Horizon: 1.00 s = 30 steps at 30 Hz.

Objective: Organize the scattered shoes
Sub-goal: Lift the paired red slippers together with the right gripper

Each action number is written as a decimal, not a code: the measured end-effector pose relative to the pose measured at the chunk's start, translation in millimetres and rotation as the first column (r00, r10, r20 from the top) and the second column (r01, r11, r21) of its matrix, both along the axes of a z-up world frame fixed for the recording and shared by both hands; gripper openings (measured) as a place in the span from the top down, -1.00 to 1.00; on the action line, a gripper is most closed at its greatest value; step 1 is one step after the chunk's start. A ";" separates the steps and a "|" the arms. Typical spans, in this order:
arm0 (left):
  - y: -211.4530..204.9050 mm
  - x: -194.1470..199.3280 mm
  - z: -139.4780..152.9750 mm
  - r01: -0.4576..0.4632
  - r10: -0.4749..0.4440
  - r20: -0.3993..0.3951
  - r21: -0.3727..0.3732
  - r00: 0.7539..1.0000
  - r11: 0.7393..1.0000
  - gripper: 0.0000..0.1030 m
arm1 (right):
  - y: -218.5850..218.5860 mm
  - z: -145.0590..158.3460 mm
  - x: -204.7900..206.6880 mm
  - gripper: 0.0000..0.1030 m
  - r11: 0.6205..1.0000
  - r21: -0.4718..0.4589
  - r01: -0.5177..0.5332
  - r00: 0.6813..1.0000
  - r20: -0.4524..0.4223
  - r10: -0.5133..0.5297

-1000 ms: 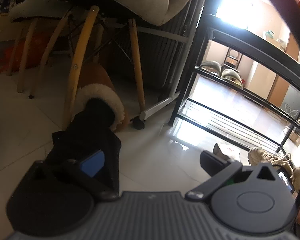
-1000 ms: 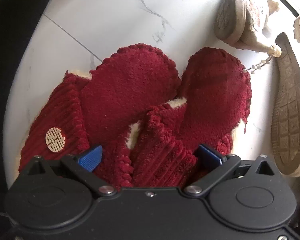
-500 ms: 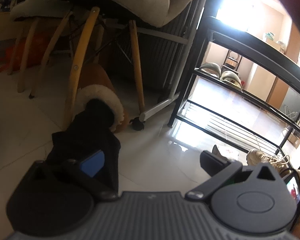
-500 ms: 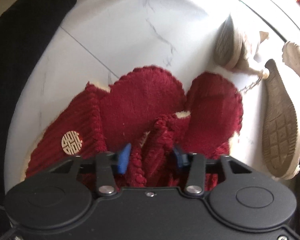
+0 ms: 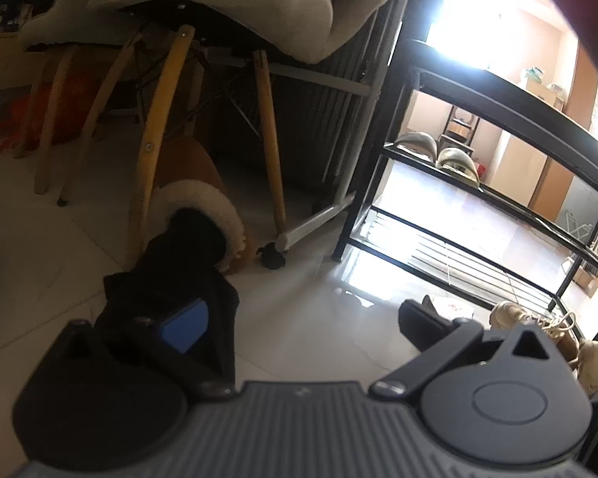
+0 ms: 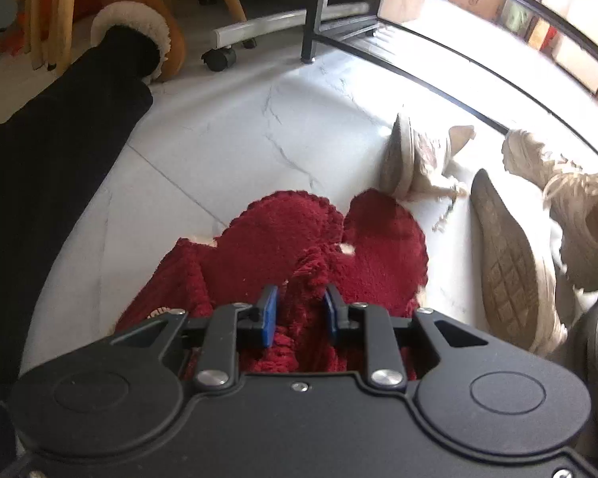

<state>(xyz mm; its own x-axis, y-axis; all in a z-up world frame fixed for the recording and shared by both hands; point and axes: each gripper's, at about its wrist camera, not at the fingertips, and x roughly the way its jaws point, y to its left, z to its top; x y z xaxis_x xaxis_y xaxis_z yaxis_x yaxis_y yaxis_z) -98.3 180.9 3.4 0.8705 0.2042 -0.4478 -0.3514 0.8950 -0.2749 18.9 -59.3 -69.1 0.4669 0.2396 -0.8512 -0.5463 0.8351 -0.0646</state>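
Observation:
My right gripper [image 6: 297,310] is shut on the bunched edges of a pair of dark red fuzzy slippers [image 6: 311,239] and holds them lifted above the white tile floor. Beige sneakers [image 6: 514,255] lie to the right, one on its side with the sole showing, another [image 6: 414,159] beyond. My left gripper [image 5: 299,318] is open and empty above the floor, facing a black metal shoe rack [image 5: 478,207] with grey shoes [image 5: 438,151] on its middle shelf. The beige sneakers also show in the left wrist view [image 5: 538,326].
A person's black-trousered leg in a brown fleece-lined boot [image 5: 195,215] stands by a wooden-legged chair [image 5: 159,119]; it also shows in the right wrist view [image 6: 139,36]. A white wheeled frame [image 6: 259,28] sits beside the rack's leg [image 6: 315,8].
My right gripper has closed on the red slippers and lifted them off the floor, tilting the view up toward the rack. The left gripper has barely moved.

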 end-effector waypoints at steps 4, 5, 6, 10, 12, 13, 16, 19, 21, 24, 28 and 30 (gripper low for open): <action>-3.2 0.0 0.3 0.010 -0.010 -0.001 0.004 1.000 1.000 -0.99 | -8.2 3.8 22.6 0.05 0.998 0.038 0.043 0.989 -0.146 -0.037; -4.0 -0.6 1.0 0.011 -0.011 0.002 0.008 1.000 1.000 -0.99 | -10.0 6.7 30.8 0.07 0.997 0.058 0.052 0.982 -0.183 -0.040; -4.1 -0.9 1.4 0.011 -0.011 0.005 0.008 1.000 1.000 -0.99 | -10.0 9.9 36.8 0.04 0.997 0.063 0.050 0.978 -0.204 -0.037; -2.2 -1.8 2.3 0.009 -0.009 0.008 0.005 1.000 1.000 -0.99 | -4.5 26.7 55.9 -0.18 0.998 0.065 -0.007 0.951 -0.308 0.027; 1.6 -3.5 2.6 -0.001 0.001 0.012 0.000 1.000 1.000 -0.99 | -1.2 30.3 52.3 -0.19 0.996 0.080 -0.050 0.925 -0.372 0.076; 3.5 -4.1 2.5 -0.008 0.008 0.014 -0.004 1.000 1.000 -0.99 | 0.7 31.9 47.8 -0.19 0.993 0.088 -0.076 0.909 -0.404 0.105; 7.5 -3.5 1.1 -0.018 0.018 0.010 -0.023 1.000 1.000 -0.99 | 0.4 25.5 18.3 -0.13 0.988 0.112 -0.102 0.871 -0.469 0.143; 5.0 -2.4 0.4 0.000 0.000 0.007 -0.032 1.000 0.999 -0.99 | -12.6 7.0 -3.9 -0.42 0.992 0.117 0.052 0.875 -0.484 0.011; 1.2 -4.3 1.3 0.019 -0.018 0.010 -0.017 1.000 1.000 -0.99 | -16.3 5.8 -11.7 -0.77 0.989 0.103 0.109 0.895 -0.444 -0.052; -0.7 -8.1 2.4 0.021 -0.021 0.019 -0.002 1.000 1.000 -0.99 | -24.9 9.2 -28.5 -0.77 0.974 0.122 0.192 0.915 -0.382 -0.132; -0.3 -5.0 0.0 0.011 -0.011 0.003 -0.027 1.000 1.000 -0.99 | -26.9 1.7 -42.4 0.16 0.969 0.158 0.192 0.915 -0.385 -0.119; -2.6 -4.5 0.0 0.021 -0.021 0.000 -0.025 1.000 0.999 -0.99 | -22.3 -12.4 -47.5 0.29 0.975 0.144 0.172 0.913 -0.396 -0.102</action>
<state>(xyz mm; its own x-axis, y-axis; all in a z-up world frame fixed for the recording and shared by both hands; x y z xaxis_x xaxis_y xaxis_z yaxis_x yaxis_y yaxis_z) -102.8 178.3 3.4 0.8742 0.1744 -0.4531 -0.3326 0.8950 -0.2972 -28.6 -81.6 -81.5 0.1515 0.3554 -0.9224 -0.3792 0.8826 0.2778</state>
